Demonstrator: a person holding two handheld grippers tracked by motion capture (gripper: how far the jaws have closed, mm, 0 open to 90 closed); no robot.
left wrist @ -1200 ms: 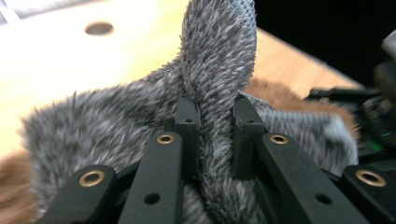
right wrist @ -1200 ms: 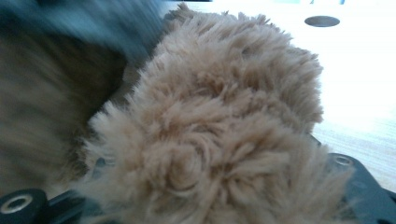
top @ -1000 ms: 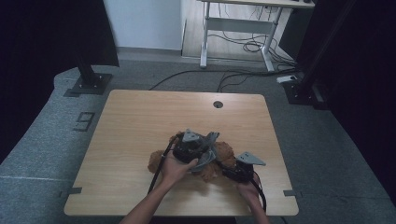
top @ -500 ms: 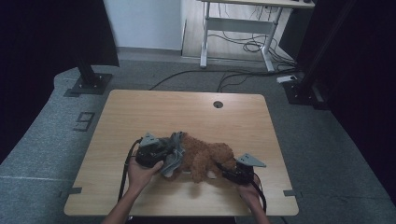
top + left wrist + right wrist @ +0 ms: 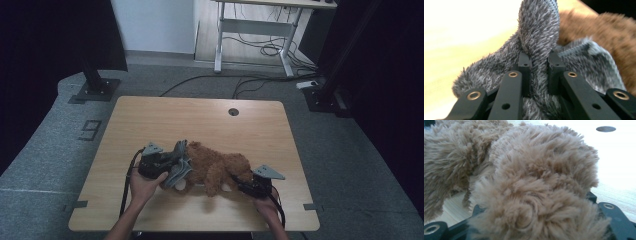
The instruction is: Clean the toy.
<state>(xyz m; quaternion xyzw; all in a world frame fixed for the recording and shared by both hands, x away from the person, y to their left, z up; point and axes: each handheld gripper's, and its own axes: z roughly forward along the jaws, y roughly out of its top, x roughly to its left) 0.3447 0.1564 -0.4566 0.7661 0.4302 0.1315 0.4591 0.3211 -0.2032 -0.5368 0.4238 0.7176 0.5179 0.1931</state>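
Left gripper [image 5: 537, 61] pinches grey fuzzy garment [image 5: 537, 30] tight; right gripper [image 5: 248, 183] clamps brown plush toy [image 5: 217, 165] to anchor it.

One brown plush toy [image 5: 215, 167], one grey fuzzy cloth [image 5: 177, 167], two grippers

A light wooden table [image 5: 150, 120] stood on a grey carpeted floor [image 5: 45, 150], with 1 round cable hole [image 5: 233, 111] near its far edge. On its near half lay a brown plush toy [image 5: 217, 167], stretched across the board, and at that toy's left end a grey fuzzy cloth [image 5: 179, 165] touched it. The far half of the tabletop was bare wood.
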